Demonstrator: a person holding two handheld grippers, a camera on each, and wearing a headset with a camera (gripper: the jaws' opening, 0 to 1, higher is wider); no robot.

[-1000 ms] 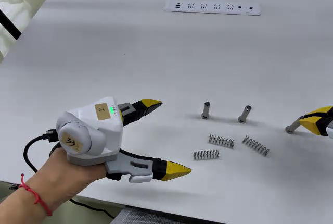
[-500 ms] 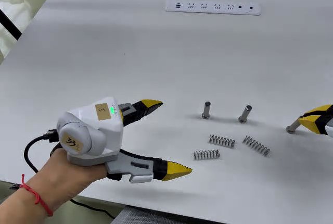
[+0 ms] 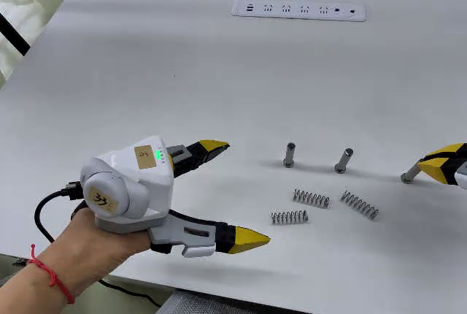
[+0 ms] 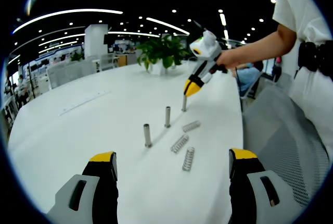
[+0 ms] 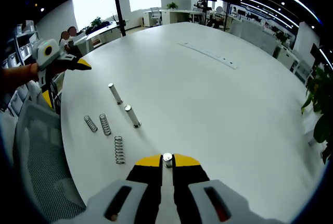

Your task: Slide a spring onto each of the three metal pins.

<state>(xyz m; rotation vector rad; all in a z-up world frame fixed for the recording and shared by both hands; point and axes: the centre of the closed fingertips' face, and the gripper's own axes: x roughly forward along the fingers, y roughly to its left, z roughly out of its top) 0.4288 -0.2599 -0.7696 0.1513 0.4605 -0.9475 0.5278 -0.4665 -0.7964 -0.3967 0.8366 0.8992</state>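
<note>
Two metal pins (image 3: 289, 155) (image 3: 343, 159) stand upright on the white table (image 3: 182, 73). My right gripper (image 3: 438, 169) is at the right edge, shut on the top of the third pin (image 3: 408, 177), whose lower end touches the table. In the right gripper view the pin's end (image 5: 167, 157) shows between the shut yellow tips of the right gripper (image 5: 167, 161). Three springs (image 3: 311, 198) (image 3: 289, 217) (image 3: 359, 204) lie flat in front of the pins. My left gripper (image 3: 232, 193) hovers open at the lower left, holding nothing; in its own view the left gripper (image 4: 173, 156) faces the pins (image 4: 147, 135) (image 4: 167, 116) and springs (image 4: 179, 143).
A white power strip (image 3: 298, 10) lies at the far side of the table. The table's near edge (image 3: 292, 296) runs just below the springs. A black cable (image 3: 44, 208) trails from the left gripper.
The right gripper has edged slightly up and to the right with the pin in it. The left gripper has barely moved.
</note>
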